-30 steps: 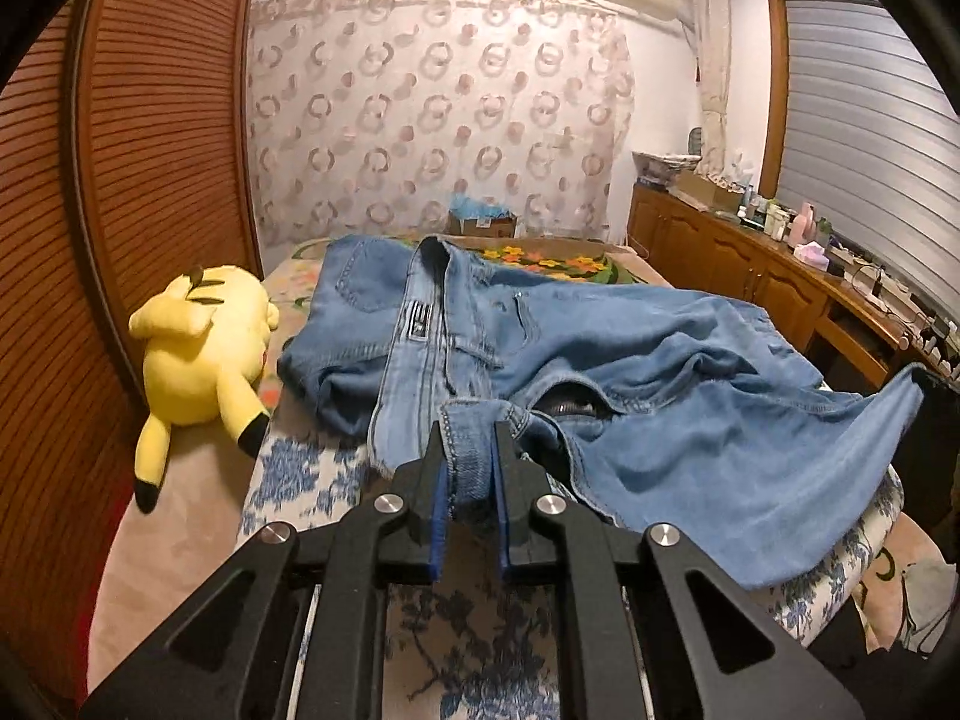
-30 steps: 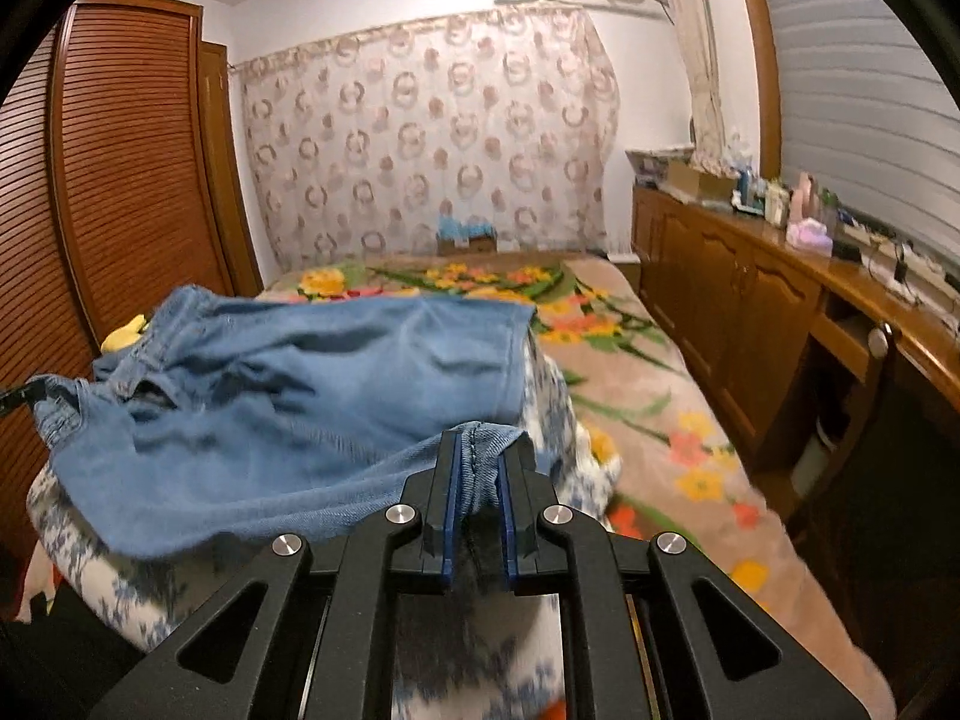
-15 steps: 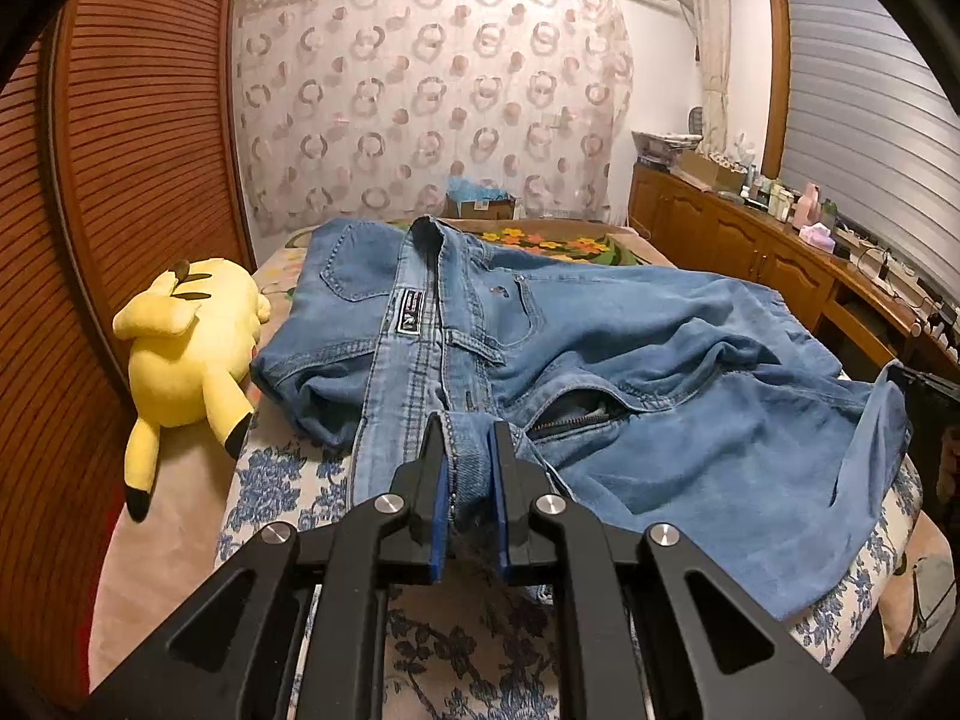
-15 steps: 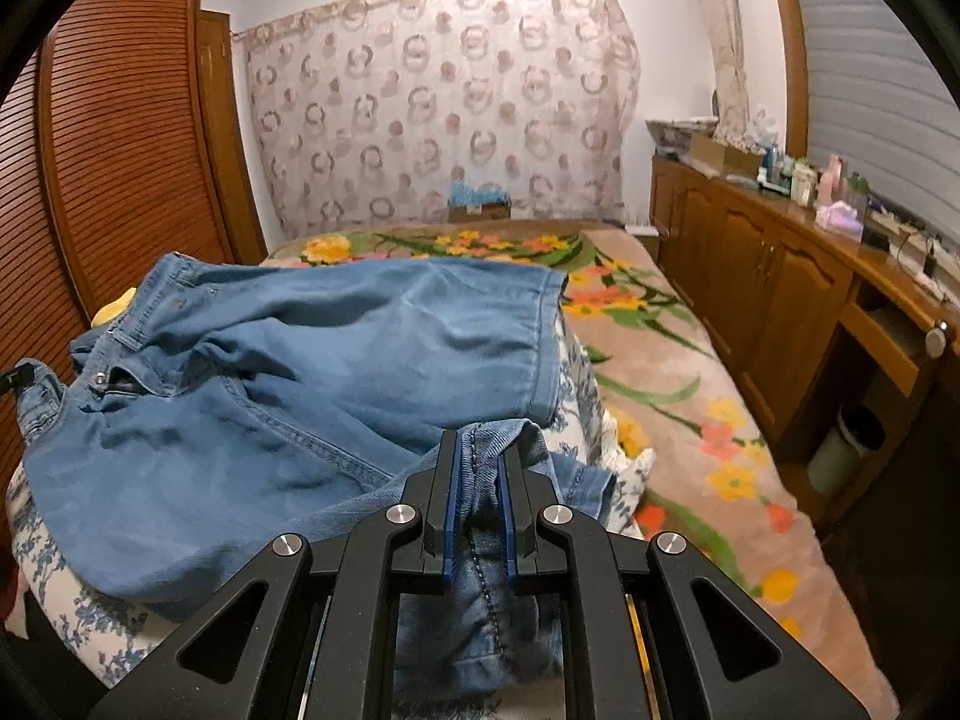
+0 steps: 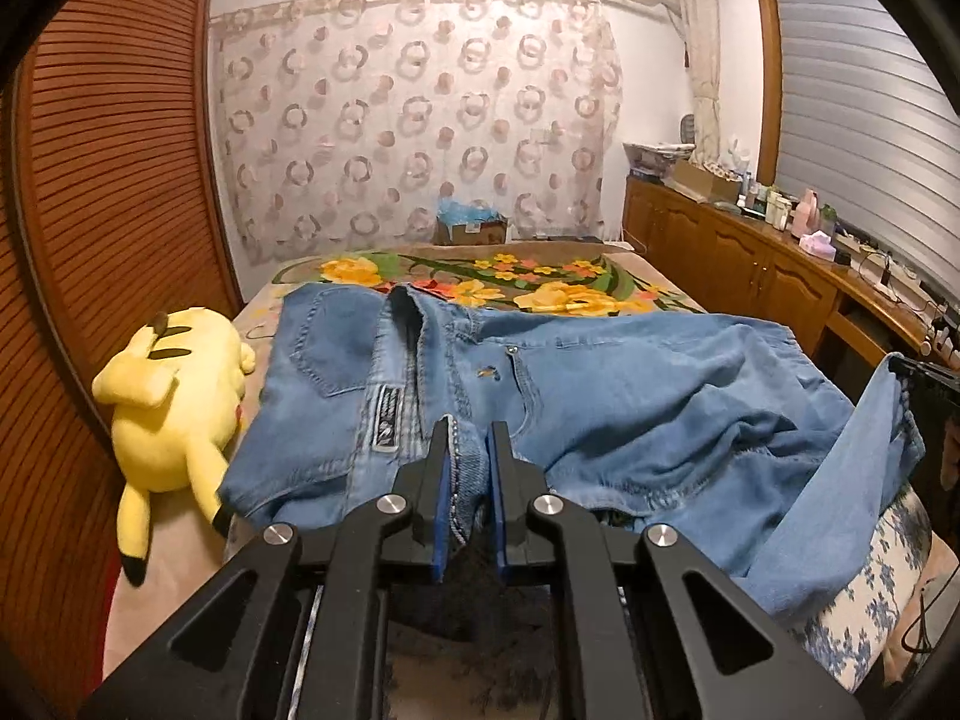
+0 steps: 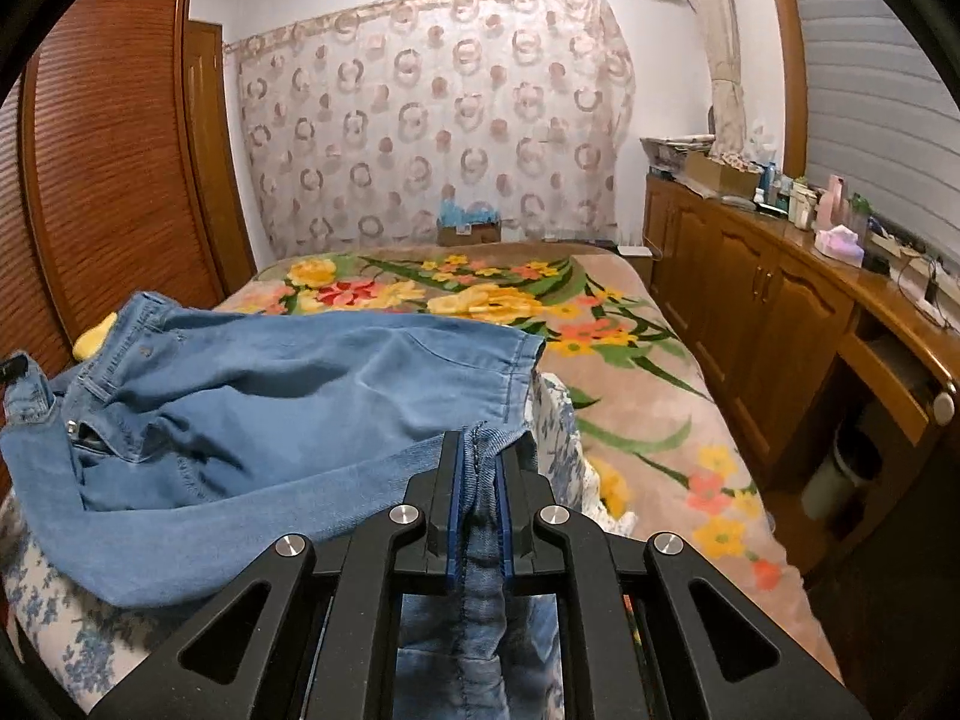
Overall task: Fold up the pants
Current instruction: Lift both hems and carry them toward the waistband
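Light blue denim pants (image 5: 600,384) lie spread across the bed, waistband to the left and legs to the right. My left gripper (image 5: 471,450) is shut on the waistband edge near the fly. My right gripper (image 6: 480,456) is shut on a leg hem; the rest of that leg hangs down under the jaws. In the right wrist view the pants (image 6: 288,396) stretch off to the left, with the other leg's hem (image 6: 528,354) lying flat ahead. The right gripper's black body (image 5: 924,378) shows at the left wrist view's right edge, holding the raised leg end.
A yellow plush toy (image 5: 174,402) lies left of the pants. The bed carries a flowered blanket (image 6: 630,396) and a blue-flowered cover (image 5: 882,570). A wooden cabinet (image 6: 780,324) with clutter runs along the right. A slatted wooden wardrobe (image 5: 108,210) stands on the left.
Both grippers have carried their denim forward over the bed. The pants now lie flatter and more spread out, and the front leg has been drawn over the other.
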Demonstrator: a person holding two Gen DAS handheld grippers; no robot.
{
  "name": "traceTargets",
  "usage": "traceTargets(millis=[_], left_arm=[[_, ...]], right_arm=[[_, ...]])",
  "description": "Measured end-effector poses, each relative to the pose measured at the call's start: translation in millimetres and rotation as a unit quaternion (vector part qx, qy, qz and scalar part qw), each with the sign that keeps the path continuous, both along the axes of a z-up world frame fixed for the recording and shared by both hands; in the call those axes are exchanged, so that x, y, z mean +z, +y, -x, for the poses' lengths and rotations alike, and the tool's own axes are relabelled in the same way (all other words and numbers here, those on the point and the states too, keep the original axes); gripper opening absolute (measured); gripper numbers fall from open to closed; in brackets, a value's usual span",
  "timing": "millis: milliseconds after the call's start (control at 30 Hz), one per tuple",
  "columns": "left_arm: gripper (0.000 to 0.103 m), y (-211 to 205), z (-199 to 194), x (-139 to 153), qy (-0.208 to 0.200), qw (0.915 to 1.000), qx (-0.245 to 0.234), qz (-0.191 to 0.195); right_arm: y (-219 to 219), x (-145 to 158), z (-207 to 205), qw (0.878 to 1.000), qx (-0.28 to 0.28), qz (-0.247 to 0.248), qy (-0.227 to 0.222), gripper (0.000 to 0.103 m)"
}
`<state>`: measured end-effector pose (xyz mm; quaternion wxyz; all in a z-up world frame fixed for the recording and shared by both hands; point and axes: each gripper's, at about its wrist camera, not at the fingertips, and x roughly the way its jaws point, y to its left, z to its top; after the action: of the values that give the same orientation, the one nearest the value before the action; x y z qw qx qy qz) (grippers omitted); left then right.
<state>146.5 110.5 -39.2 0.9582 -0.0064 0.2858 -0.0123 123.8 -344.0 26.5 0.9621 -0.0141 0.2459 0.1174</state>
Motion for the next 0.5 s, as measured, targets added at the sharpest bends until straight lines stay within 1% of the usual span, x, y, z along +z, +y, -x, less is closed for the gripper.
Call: traceTargets(millis=[67,133,233,400,500], left_arm=[[0.012,-0.2,-10.4,0.6,0.0,1.0,0.0,0.001],[0.012,0.9,-17.5,1.8,-0.002,1.0,0.001,0.003],[0.011,4.8,-27.9,7.7,-0.011,0.9999,0.006,0.008],[0.011,15.0,-44.7,26.1,-0.035,0.9992,0.018,0.007],[0.011,20.8,-60.9,35.6,-0.045,0.9987,0.023,0.005]], right_arm=[[2.5,-3.5,-9.1,1.0,0.0,0.004,0.005,0.009],[4.2,0.2,-17.2,1.0,0.0,0.003,0.005,0.009],[0.0,10.8,-24.2,1.0,-0.005,0.002,-0.008,0.009],[-7.8,27.3,-32.3,0.999,-0.026,-0.006,-0.041,0.009],[-7.6,30.4,-40.7,0.998,-0.032,-0.007,-0.049,0.009]])
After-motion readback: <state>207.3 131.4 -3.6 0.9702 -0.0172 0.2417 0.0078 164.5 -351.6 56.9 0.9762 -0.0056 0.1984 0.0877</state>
